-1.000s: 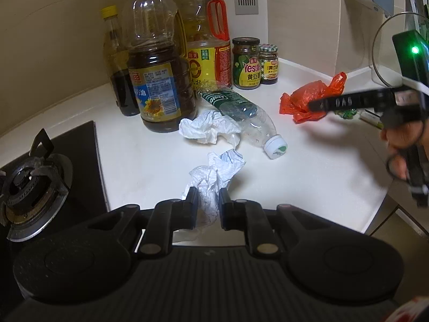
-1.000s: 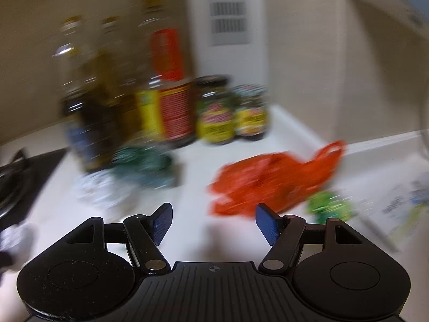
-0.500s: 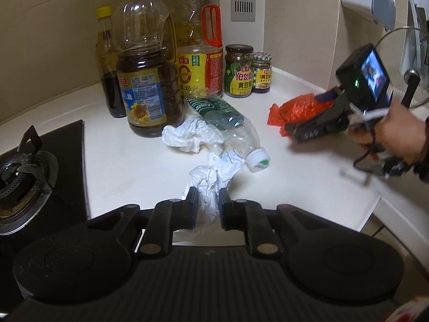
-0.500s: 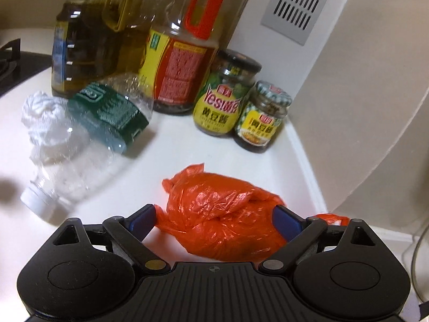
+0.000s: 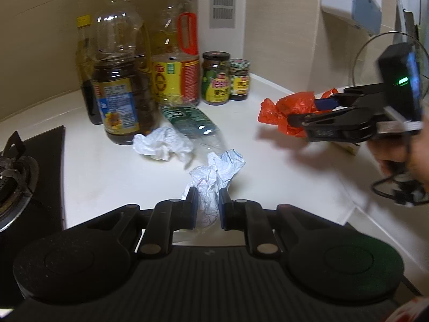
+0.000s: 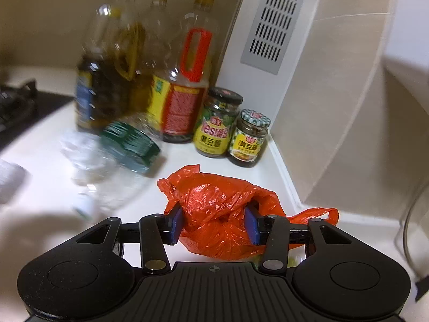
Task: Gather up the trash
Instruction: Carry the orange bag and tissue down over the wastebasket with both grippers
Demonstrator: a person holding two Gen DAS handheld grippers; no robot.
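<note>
Trash on the white worktop (image 5: 281, 166) comprises a crumpled white paper wad, a second crumpled white tissue, an empty clear plastic bottle with a green label, and a crumpled orange plastic bag.

Left wrist view: the left claw (image 5: 208, 209) is pinched narrow on the crumpled white paper wad (image 5: 214, 177), whose upper part projects beyond the pads toward 12 o'clock. The second crumpled white tissue (image 5: 161, 145) lies on the worktop at 11 o'clock of the wad, touching the clear bottle (image 5: 193, 123), which lies on its side. Tall oil bottles (image 5: 120, 80) and two glass sauce jars (image 5: 225, 77) stand at the rear. A black gas hob (image 5: 18, 166) sits at 9 o'clock. At 3 o'clock a hand (image 5: 405, 150) holds the right claw (image 5: 305, 112), clamped on the orange bag (image 5: 284, 112).

Right wrist view: the right claw (image 6: 214, 225) has just been closing; its blue pads (image 6: 175, 224) press into both sides of the orange bag (image 6: 217, 204), one bag handle trailing toward 3 o'clock. The clear bottle (image 6: 115, 155), blurred, lies at 10 o'clock; the sauce jars (image 6: 233, 131) stand at 12 o'clock beside a grey wall vent (image 6: 273, 18).
</note>
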